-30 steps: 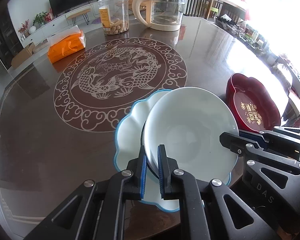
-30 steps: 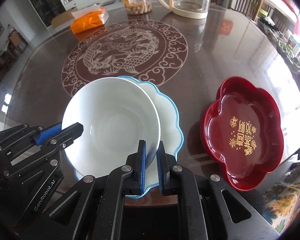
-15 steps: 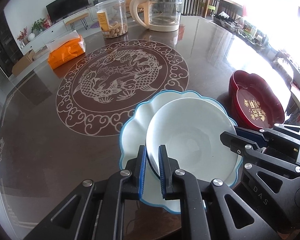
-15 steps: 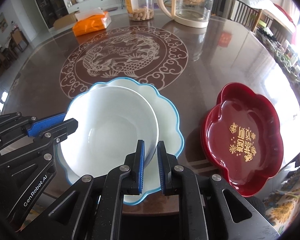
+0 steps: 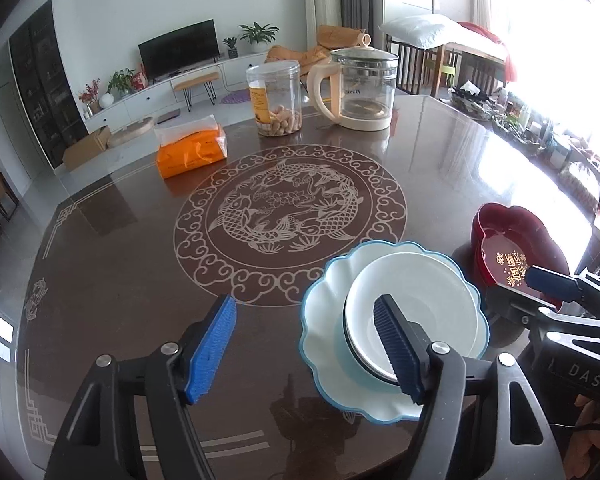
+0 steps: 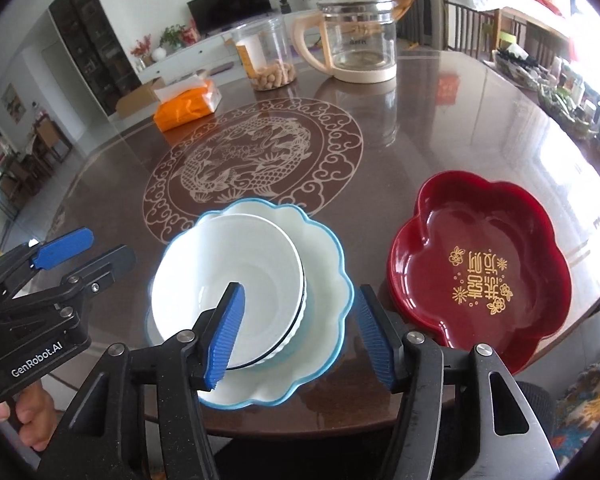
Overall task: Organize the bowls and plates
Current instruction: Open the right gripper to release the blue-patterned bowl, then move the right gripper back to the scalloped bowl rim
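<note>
While both grippers' jaws have just been opening (nothing gripped), the round white ceramic bowl (image 6: 236, 280) sits on the blue-rimmed scalloped white plate (image 6: 324, 276).

A white bowl (image 6: 236, 280) sits upright inside a scalloped, blue-rimmed white plate (image 6: 324, 276) at the counter's near edge; to their right lies an empty flower-shaped red dish (image 6: 480, 268) with gold lettering.

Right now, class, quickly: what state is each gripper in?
Left gripper: open, jaws just opened, holding nothing.
Right gripper: open, jaws just opened, white bowl released onto the scalloped plate.
</note>
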`<state>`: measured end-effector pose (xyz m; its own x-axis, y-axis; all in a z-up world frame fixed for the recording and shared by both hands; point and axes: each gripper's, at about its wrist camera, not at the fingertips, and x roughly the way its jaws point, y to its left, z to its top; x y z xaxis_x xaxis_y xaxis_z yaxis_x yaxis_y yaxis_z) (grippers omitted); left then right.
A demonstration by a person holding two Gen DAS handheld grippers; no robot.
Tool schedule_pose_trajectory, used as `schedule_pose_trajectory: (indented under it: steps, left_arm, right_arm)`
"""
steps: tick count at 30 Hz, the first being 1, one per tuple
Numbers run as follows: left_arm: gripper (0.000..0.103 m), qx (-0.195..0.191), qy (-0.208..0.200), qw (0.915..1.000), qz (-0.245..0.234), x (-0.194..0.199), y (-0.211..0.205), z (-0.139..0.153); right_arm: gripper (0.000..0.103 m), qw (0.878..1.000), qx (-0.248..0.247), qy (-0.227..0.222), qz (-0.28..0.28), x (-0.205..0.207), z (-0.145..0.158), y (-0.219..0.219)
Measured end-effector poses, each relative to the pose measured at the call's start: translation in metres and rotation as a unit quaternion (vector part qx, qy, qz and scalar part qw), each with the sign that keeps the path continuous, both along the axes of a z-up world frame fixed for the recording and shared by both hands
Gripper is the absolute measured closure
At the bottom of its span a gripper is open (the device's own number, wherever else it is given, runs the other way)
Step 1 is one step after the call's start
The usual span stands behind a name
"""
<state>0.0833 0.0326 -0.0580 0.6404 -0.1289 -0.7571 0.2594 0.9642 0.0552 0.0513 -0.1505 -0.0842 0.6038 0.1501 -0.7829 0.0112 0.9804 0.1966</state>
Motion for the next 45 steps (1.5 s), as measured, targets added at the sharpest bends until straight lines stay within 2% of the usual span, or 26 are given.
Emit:
schedule_pose_trajectory:
  steps: [2,4,7,11,14,23,28,32,35,38,40,45]
  left_arm:
    - [0.020,-0.004,-0.011,0.9999,0.009,-0.008,0.002,0.008]
    - [0.019,-0.008,-0.017,0.9997,0.016,-0.016,0.003,0.015]
    - [0.018,-0.012,-0.019,0.9996,0.019,-0.027,0.000,0.022]
    - [0.018,0.004,-0.024,0.9994,0.024,-0.041,-0.009,0.027]
    - [0.018,0.017,-0.034,0.9990,0.023,-0.051,-0.016,0.032]
    - [0.018,0.009,-0.057,0.9982,0.013,-0.083,-0.024,0.052]
    - [0.018,-0.038,-0.063,0.9971,-0.016,-0.097,-0.024,0.056]
    - [0.017,-0.059,-0.076,0.9952,-0.019,-0.104,-0.022,0.051]
    - [0.017,-0.054,-0.060,0.9966,-0.018,-0.102,-0.023,0.046]
    - [0.017,-0.028,-0.059,0.9978,-0.011,-0.100,-0.022,0.042]
    - [0.017,-0.009,-0.052,0.9986,-0.001,-0.095,-0.016,0.037]
    - [0.017,0.006,-0.037,0.9986,0.039,-0.080,0.019,0.022]
  right_arm:
    - [0.032,0.999,-0.010,-0.024,-0.018,-0.014,0.014,-0.004]
    - [0.027,0.998,-0.022,-0.045,-0.039,-0.028,0.026,-0.008]
    - [0.027,0.995,-0.036,-0.056,-0.070,-0.048,0.036,-0.014]
    - [0.027,0.992,-0.060,-0.073,-0.088,-0.072,0.045,-0.015]
    - [0.027,0.988,-0.079,-0.096,-0.094,-0.086,0.055,-0.012]
    - [0.027,0.980,-0.092,-0.149,-0.091,-0.110,0.078,0.000]
    - [0.025,0.976,-0.090,-0.175,-0.095,-0.120,0.083,0.005]
    - [0.024,0.974,-0.092,-0.182,-0.102,-0.125,0.083,0.006]
    - [0.024,0.969,-0.096,-0.197,-0.112,-0.130,0.086,0.003]
    - [0.024,0.963,-0.104,-0.210,-0.130,-0.136,0.089,0.000]
    - [0.021,0.963,-0.117,-0.204,-0.131,-0.134,0.087,-0.001]
    - [0.021,0.966,-0.136,-0.183,-0.121,-0.127,0.070,-0.001]
